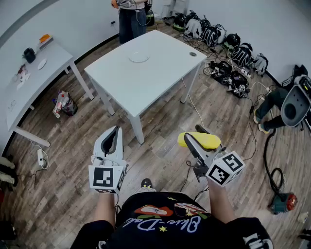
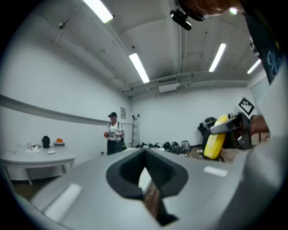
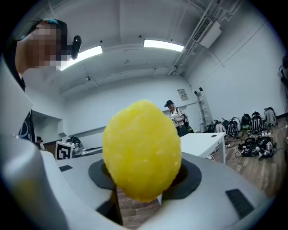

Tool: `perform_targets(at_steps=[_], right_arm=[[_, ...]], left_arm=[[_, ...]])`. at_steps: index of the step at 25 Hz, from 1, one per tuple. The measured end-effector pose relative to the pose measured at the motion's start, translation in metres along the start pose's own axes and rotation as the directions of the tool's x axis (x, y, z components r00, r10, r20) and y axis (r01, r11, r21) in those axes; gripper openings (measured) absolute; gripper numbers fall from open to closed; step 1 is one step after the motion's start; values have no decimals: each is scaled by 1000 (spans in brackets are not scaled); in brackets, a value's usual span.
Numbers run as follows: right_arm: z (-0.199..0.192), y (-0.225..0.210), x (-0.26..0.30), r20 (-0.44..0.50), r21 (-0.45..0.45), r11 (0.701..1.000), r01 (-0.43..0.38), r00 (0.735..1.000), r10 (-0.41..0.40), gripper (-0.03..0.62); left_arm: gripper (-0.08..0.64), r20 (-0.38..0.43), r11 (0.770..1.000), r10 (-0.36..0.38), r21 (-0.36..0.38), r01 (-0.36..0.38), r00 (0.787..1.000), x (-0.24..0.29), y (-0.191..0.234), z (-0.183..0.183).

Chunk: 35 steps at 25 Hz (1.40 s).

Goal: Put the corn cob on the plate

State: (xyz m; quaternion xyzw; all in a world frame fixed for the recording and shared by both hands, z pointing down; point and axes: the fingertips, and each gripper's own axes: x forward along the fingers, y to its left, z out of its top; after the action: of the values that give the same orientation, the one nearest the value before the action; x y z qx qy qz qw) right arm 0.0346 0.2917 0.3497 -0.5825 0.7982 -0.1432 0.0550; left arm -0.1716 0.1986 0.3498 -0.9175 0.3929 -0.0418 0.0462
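A yellow corn cob (image 1: 200,140) hangs over the wooden floor, and my right gripper (image 1: 194,135) is shut on it; in the right gripper view the cob (image 3: 142,168) fills the space between the jaws. In the left gripper view the cob (image 2: 214,137) shows at the right. My left gripper (image 1: 112,132) is held level beside the right one, shut with nothing in it (image 2: 145,170). A pale round plate (image 1: 139,57) lies on the white table (image 1: 160,73) ahead, well beyond both grippers.
A person (image 1: 131,14) stands at the table's far end. A second white table (image 1: 29,85) with small items stands at the left, with a bag (image 1: 64,103) beside it. Backpacks (image 1: 228,48) and cables line the right wall. A small dark object (image 1: 193,54) sits on the table.
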Motion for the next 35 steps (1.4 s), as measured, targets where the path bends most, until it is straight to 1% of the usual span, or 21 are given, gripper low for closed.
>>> perform_targets(at_steps=[4, 6, 9, 11, 13, 14, 17, 20, 22, 24, 27, 30, 35], right_arm=[[6, -11, 48, 3, 17, 1000, -10, 1000, 10, 244], [7, -21, 69, -6, 33, 999, -5, 1000, 5, 244], [7, -48, 95, -12, 56, 998, 9, 1000, -9, 244], [10, -70, 115, -15, 49, 999, -3, 1000, 4, 244], [15, -94, 141, -14, 48, 998, -31, 999, 31, 244], [18, -106, 157, -14, 52, 998, -47, 999, 48, 244], [33, -140, 206, -28, 53, 993, -108, 994, 110, 244], [56, -180, 252, -53, 25, 984, -176, 983, 177, 244], [73, -214, 282, -70, -7, 979, -202, 977, 201, 244], [86, -244, 310, -91, -19, 972, -232, 969, 230, 244], [96, -280, 347, -128, -16, 960, -280, 953, 275, 244], [99, -307, 381, -168, -31, 951, -309, 939, 300, 244], [85, -321, 434, -244, -26, 928, -373, 902, 356, 244]], left_arm=[[-6, 5, 999, 5, 36, -6, 1000, 36, 32, -3], [-6, -4, 999, 2, 36, -2, 1000, 53, 44, -7], [-6, -13, 999, 3, 34, -3, 1000, 79, 56, -15], [-6, -22, 998, 32, 53, -31, 999, 98, 64, -20], [-6, -46, 994, 85, 73, -82, 995, 122, 77, -28], [-6, -61, 992, 113, 71, -108, 992, 136, 86, -32], [-6, -87, 984, 176, 33, -174, 980, 181, 110, -36], [-6, -84, 972, 235, 20, -234, 968, 236, 121, -29], [-6, -80, 965, 263, 3, -263, 962, 280, 124, -21], [-6, -78, 957, 288, -20, -290, 955, 318, 127, -15], [-6, -92, 950, 311, -9, -313, 946, 363, 130, -11], [-6, -114, 948, 317, 7, -318, 942, 394, 132, -12], [-6, -126, 935, 352, 11, -354, 927, 411, 148, -18]])
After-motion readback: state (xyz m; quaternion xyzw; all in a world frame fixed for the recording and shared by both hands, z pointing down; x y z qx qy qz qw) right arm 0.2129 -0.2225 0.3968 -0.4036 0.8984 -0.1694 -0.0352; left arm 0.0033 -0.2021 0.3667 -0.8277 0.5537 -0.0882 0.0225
